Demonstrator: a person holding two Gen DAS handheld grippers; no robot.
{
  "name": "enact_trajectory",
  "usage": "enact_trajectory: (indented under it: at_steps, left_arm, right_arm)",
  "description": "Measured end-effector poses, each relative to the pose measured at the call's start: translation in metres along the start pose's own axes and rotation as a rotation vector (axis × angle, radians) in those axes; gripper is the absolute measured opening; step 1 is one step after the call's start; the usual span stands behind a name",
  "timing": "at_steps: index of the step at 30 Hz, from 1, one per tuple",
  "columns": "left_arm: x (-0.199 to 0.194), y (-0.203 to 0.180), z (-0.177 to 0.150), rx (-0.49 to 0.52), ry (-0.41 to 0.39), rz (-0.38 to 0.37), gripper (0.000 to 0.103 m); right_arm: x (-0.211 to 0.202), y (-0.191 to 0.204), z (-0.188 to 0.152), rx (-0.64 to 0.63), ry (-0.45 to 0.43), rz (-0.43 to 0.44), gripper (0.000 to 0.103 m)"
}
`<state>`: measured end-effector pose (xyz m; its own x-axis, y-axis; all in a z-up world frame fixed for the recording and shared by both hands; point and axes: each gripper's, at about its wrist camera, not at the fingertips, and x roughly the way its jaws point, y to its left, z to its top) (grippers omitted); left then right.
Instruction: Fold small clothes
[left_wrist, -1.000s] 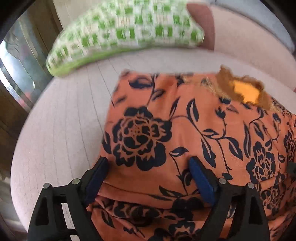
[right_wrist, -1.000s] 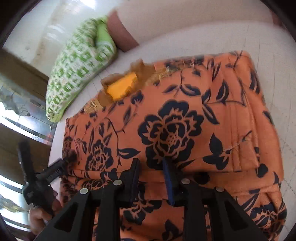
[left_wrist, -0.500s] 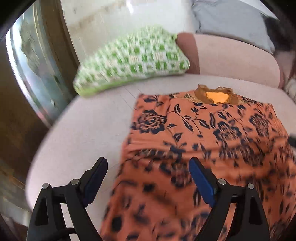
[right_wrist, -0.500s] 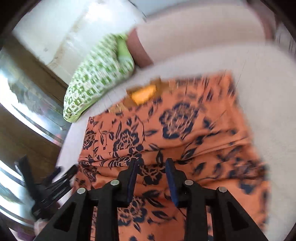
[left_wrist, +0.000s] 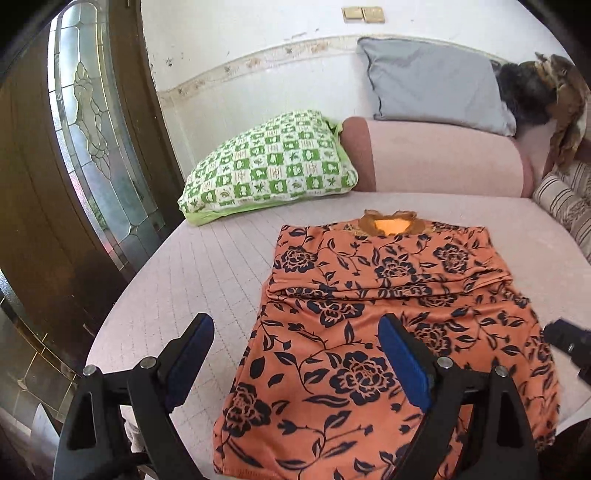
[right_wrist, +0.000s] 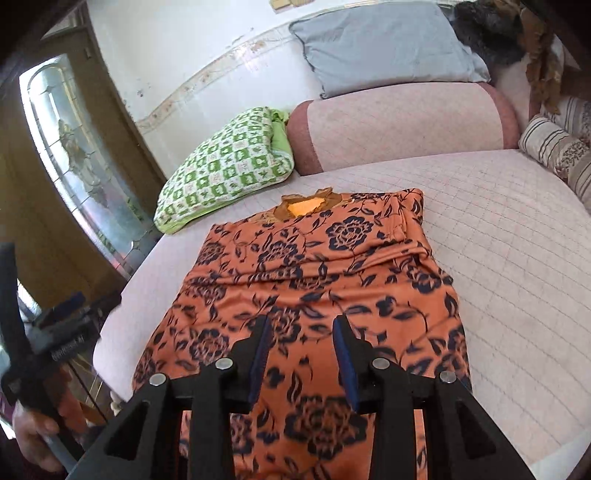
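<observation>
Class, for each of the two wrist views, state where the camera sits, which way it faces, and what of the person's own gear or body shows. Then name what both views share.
Left wrist: sits on the left gripper, facing down along open blue-padded fingers over the orange floral-print garment; right gripper's tip at right edge.
Right wrist: sits on the right gripper, jaws just been opening, nothing between; a hand shows lower left.
Shared: garment, green checked pillow, pink sofa.

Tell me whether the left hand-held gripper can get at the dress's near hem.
Probably yes: the left hand-held gripper hangs open above the dress, with nothing lying between it and that hem.
</observation>
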<state>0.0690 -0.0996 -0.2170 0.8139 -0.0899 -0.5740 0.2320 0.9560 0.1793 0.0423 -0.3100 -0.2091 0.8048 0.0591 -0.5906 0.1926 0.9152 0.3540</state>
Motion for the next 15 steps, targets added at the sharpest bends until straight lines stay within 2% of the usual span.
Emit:
enact_trajectory:
  at_steps: [6, 12, 13, 14, 15]
  left_arm:
    - [-0.018, 0.004, -0.01, -0.01, -0.008, -0.007, 0.091]
    - [-0.019, 0.011, -0.018, -0.028, 0.007, 0.001, 0.091]
    - [-0.019, 0.012, -0.019, -0.03, 0.007, 0.004, 0.091]
    - [-0.019, 0.013, -0.02, -0.03, 0.006, 0.009, 0.091]
    - [-0.019, 0.013, -0.021, -0.028, 0.007, 0.014, 0.091]
  right_arm:
    - [-0.018, -0.003, -0.027, -0.034, 0.009, -0.023, 0.038]
    - [-0.024, -0.029, -0.037, 0.031, 0.005, -0.047, 0.038]
    - [-0.023, -0.033, -0.037, 0.043, 0.004, -0.047, 0.043]
    - [-0.023, -0.038, -0.038, 0.057, 0.005, -0.043, 0.052]
    - [-0.022, -0.041, -0.039, 0.071, 0.005, -0.04, 0.069]
